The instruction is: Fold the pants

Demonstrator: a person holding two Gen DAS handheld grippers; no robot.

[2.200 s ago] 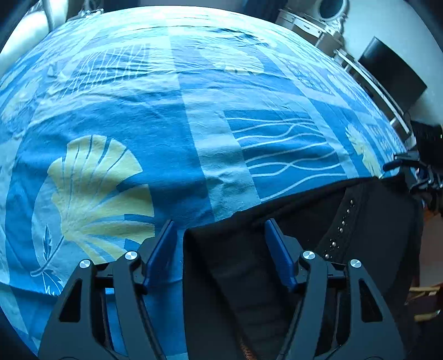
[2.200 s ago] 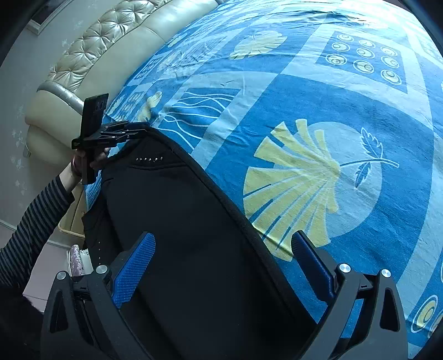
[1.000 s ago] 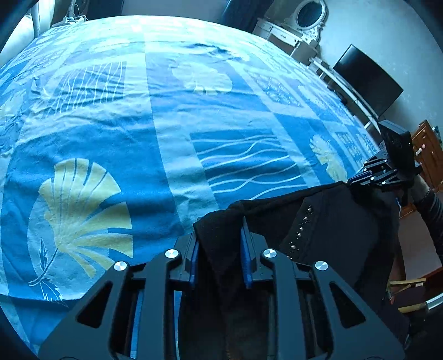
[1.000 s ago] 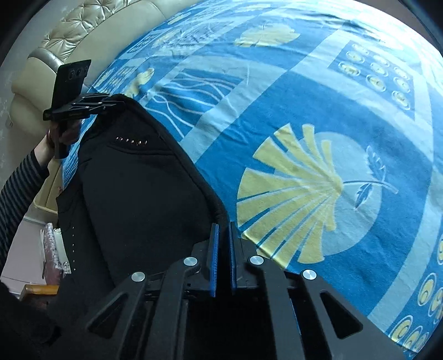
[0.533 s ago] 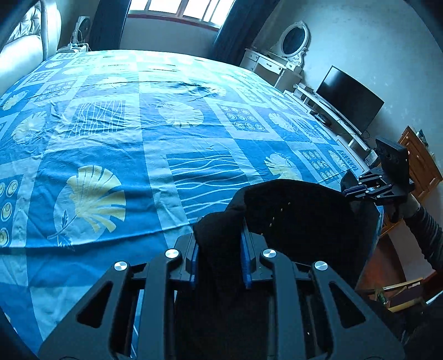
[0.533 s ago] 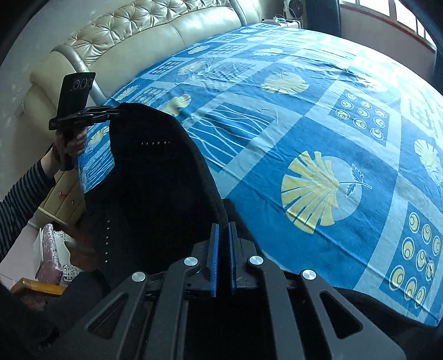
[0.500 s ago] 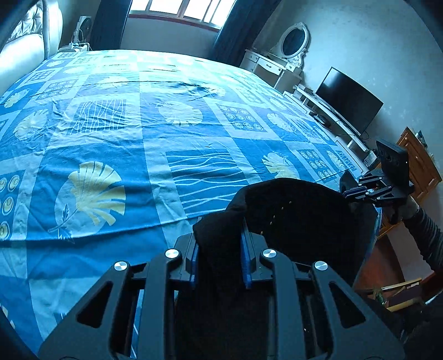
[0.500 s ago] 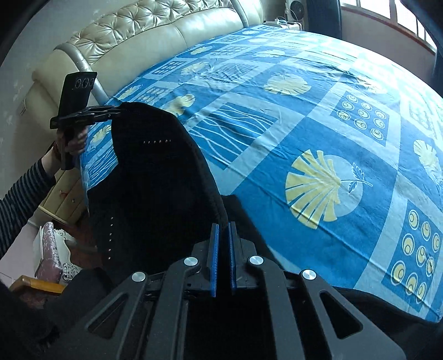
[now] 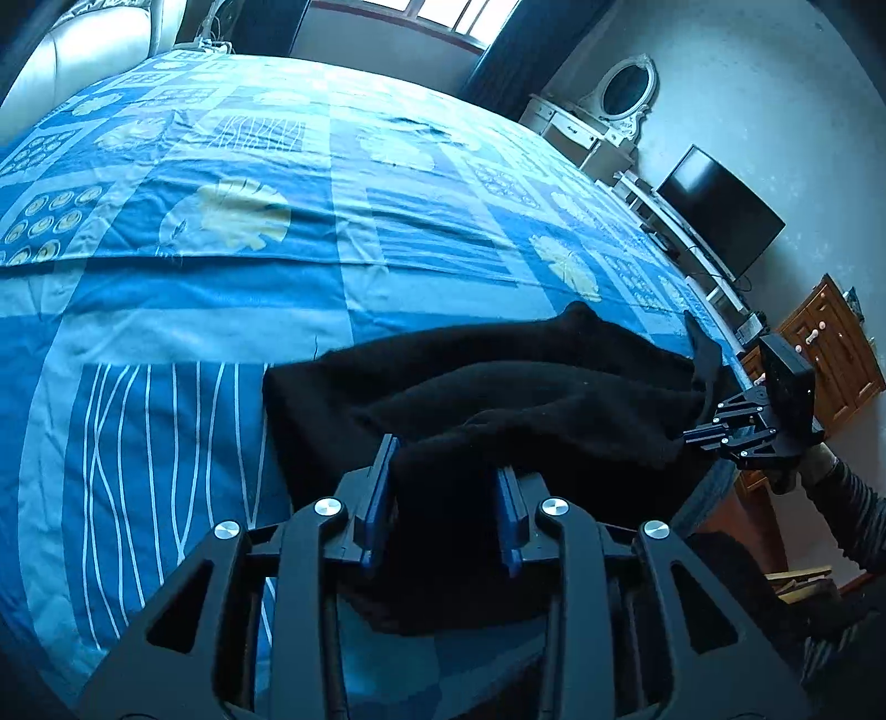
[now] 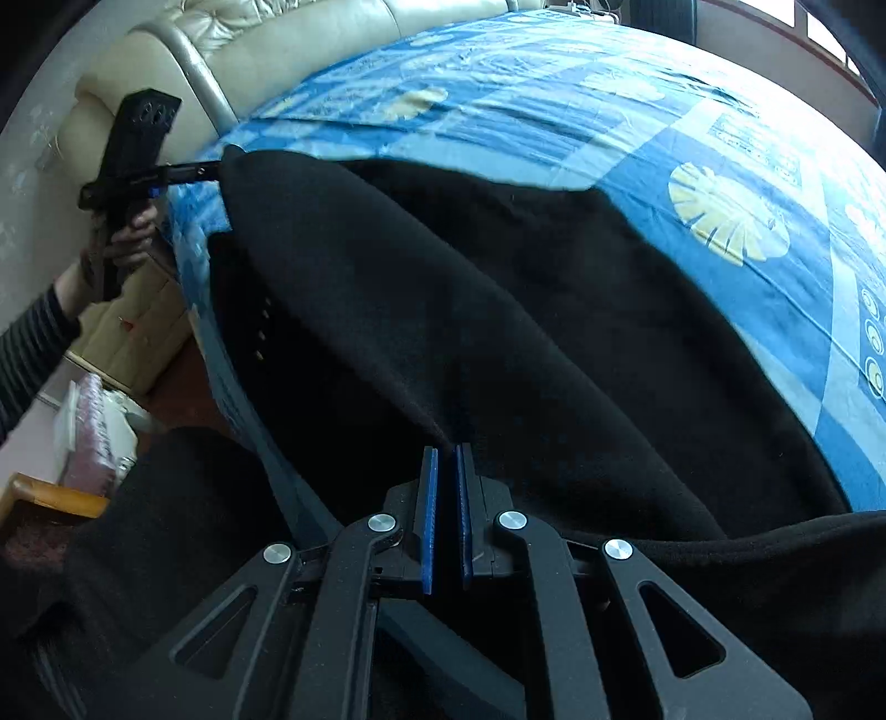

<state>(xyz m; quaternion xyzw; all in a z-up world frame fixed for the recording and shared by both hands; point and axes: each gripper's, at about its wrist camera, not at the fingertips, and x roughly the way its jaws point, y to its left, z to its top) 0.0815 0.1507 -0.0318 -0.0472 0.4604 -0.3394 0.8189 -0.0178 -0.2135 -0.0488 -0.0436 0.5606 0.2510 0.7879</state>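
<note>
The wide bed under its blue patchwork sheet printed with pale yellow shells and white wavy lines (image 9: 221,310) is the landmark here. Across its near edge lies the pair of black fleece-like pants (image 9: 498,387), doubled over on itself, with its long axis running along that edge from one gripper to the other. Part of the cloth hangs off the bed's near side towards the person.

At the end of the pants nearer the cream tufted headboard (image 10: 260,39), the left gripper (image 9: 446,509) has a bunched corner of black cloth between its blue pads. Its jaws have just been opening, and the pads stand parted with the cloth loose-looking between them, so the hold seems to be letting go rather than pinching. At the other end of the pants, towards the dark flat television (image 9: 720,216) beyond the bed's foot, the right gripper (image 10: 446,520) is clenched tight, its two blue pads almost meeting on a thin fold of the same pants.

The coming move turns on this: the cloth lies straight ahead of and under both sets of fingers, stretched between them, so each hand is equally near its own end.

A row of small metal studs (image 10: 263,327) shows on the pants near the bed's edge. No brand, label or writing can be read anywhere.
</note>
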